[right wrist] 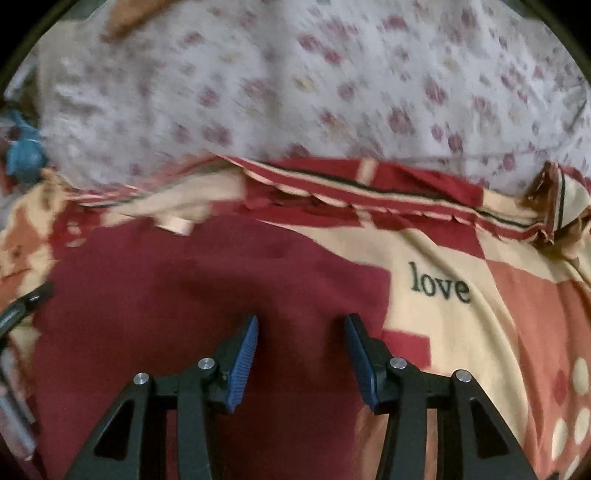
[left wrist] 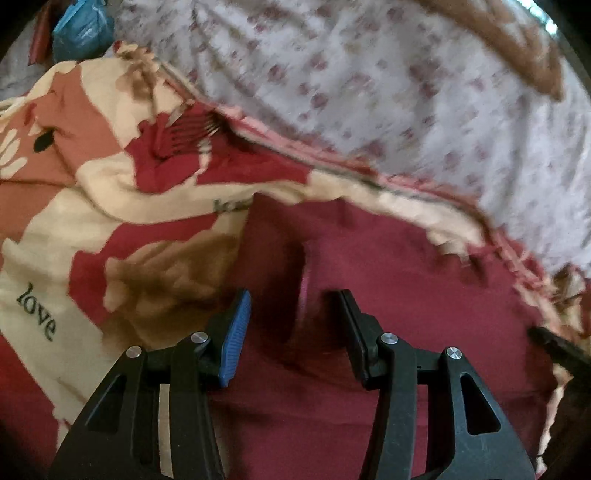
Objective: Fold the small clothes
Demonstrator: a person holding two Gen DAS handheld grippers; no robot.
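Note:
A dark maroon garment (left wrist: 388,280) lies flat on a patterned bedspread; it also shows in the right wrist view (right wrist: 207,280). A vertical fold or crease runs up its middle in the left wrist view. My left gripper (left wrist: 295,299) is open just above the cloth, straddling that crease, holding nothing. My right gripper (right wrist: 301,321) is open over the garment's right part, near its right edge, holding nothing. The other gripper's black tip (left wrist: 554,343) shows at the right edge of the left wrist view and at the left edge of the right wrist view (right wrist: 26,306).
The bedspread (right wrist: 480,332) is red, cream and orange with the word "love". A white sheet with small red flowers (left wrist: 406,92) lies beyond it. A blue bag (left wrist: 81,29) sits at the far left.

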